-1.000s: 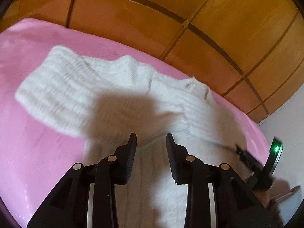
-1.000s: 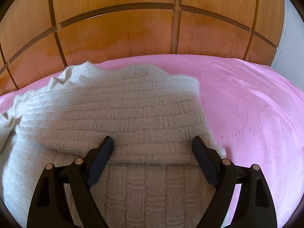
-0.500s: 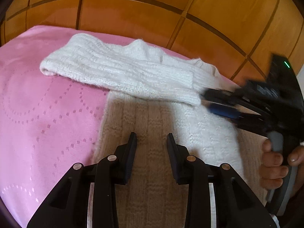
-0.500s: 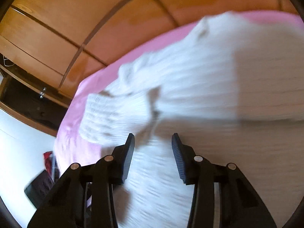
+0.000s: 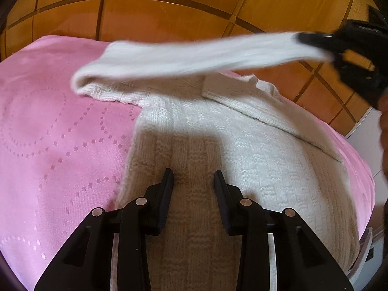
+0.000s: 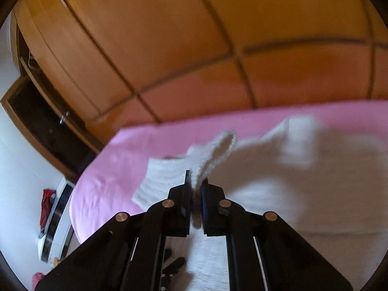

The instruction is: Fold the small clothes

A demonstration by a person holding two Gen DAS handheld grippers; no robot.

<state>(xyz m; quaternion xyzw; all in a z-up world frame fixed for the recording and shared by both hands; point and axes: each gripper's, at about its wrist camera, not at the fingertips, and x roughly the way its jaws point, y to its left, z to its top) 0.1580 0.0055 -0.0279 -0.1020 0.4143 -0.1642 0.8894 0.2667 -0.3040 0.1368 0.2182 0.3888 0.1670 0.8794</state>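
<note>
A white knitted sweater point(image 5: 242, 150) lies flat on a bed with a pink bedspread point(image 5: 55, 150), in front of a wall of orange wooden wardrobe doors point(image 5: 169, 12).

The right gripper point(image 6: 195, 184) is pinched together on the cuff end of one sleeve point(image 5: 194, 55), with white knit squeezed between its fingers. In the left wrist view that sleeve hangs in the air as a long blurred band, stretched from the sweater's shoulder on the left across to the black right gripper at the upper right edge. Part of the person's hand point(image 5: 384, 133) shows at the right border.

The left gripper point(image 5: 193, 178) hovers low over the sweater's body near its left edge, its fingers partly apart with only flat knit showing between them (whether they touch the fabric cannot be told).

The other sleeve point(image 5: 266, 111) already lies folded diagonally over the sweater's chest, so one side looks done. Judging from this, the fold is at an early to middle stage: the lifted sleeve is not yet laid across the body, and the body itself is not yet doubled over into a compact bundle.
</note>
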